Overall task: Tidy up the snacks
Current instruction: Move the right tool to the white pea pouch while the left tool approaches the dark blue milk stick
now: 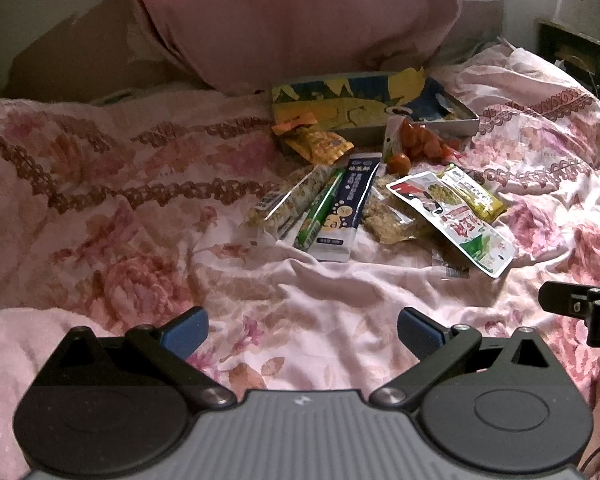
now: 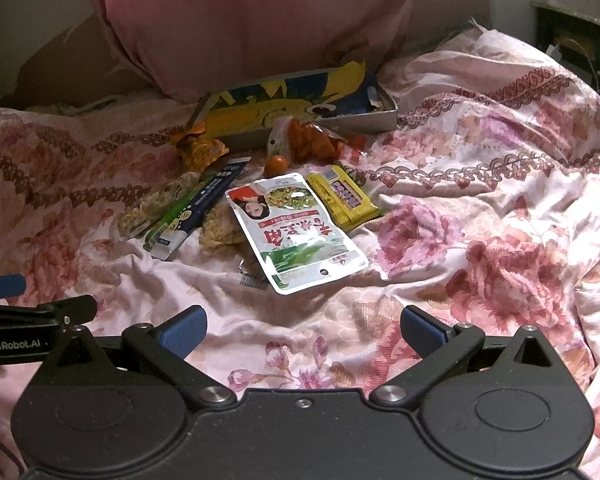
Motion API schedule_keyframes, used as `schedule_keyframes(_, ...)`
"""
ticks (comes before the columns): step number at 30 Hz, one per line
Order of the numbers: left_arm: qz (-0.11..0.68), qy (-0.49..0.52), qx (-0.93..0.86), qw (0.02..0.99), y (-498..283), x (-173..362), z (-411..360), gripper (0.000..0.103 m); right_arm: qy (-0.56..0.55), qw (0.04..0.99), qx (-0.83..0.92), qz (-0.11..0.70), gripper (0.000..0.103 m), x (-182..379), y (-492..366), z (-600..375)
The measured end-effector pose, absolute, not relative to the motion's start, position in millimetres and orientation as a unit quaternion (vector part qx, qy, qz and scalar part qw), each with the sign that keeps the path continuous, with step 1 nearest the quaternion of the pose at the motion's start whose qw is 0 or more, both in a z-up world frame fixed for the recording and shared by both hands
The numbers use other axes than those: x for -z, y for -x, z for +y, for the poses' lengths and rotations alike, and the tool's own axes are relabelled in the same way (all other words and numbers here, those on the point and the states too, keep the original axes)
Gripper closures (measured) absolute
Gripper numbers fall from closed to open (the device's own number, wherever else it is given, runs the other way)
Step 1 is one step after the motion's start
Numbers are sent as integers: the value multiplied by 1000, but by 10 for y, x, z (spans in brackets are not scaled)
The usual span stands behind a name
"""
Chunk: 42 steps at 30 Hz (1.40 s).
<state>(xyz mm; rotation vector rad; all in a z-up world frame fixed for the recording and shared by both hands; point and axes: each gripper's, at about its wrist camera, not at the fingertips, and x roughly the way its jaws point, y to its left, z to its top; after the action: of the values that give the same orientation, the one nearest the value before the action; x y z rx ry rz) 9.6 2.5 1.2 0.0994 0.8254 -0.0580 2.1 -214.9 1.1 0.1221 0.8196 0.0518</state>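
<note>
A pile of snacks lies on a floral bedspread: a white pouch (image 2: 294, 232) with a woman's face, a yellow packet (image 2: 342, 196), a dark blue stick pack (image 1: 346, 208), a green stick (image 1: 320, 210), an orange packet (image 1: 316, 142), a bag of orange sweets (image 2: 312, 140) and clear cereal bars (image 1: 288, 202). Behind them stands a shallow tin box (image 2: 300, 98) with a blue and yellow picture. My left gripper (image 1: 302, 334) is open and empty, short of the pile. My right gripper (image 2: 303, 330) is open and empty, just before the white pouch (image 1: 456, 220).
A large pink pillow (image 1: 292, 20) leans behind the tin (image 1: 374, 100). The bedspread (image 2: 480, 240) is wrinkled and soft. A dark cabinet (image 2: 572, 44) stands at the far right. A pink fleece blanket (image 1: 8, 352) lies at the left.
</note>
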Motion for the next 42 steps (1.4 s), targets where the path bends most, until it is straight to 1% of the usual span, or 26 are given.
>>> schedule_keyframes(7, 424, -19, 49, 904, -347, -50, 98, 0, -68, 900, -56, 426, 0, -34, -233, -2235)
schedule_keyframes(13, 457, -7, 91, 885, -664, -31, 67, 0, -36, 894, -95, 437, 0, -26, -509, -2314)
schedule_keyframes(23, 437, -68, 145, 885, -1291, -49, -166, 0, -20, 879, -175, 443, 0, 116, -1127, -2501)
schedule_keyframes(29, 451, -51, 199, 868, -1679, 93, -176, 0, -14, 867, -232, 441, 0, 243, -1451, -2550)
schedule_keyframes(32, 444, -19, 217, 869, -1719, 162, -117, 0, -9, 862, -254, 438, 0, 313, -1564, -2521)
schedule_keyframes(34, 454, -5, 214, 865, -1745, 228, -89, 0, -9, 858, -254, 446, 0, 376, -1642, -2494)
schedule_keyframes(42, 468, -21, 227, 854, -1845, 361, -98, 0, 9, 842, -262, 471, 1, 572, -1853, -2365)
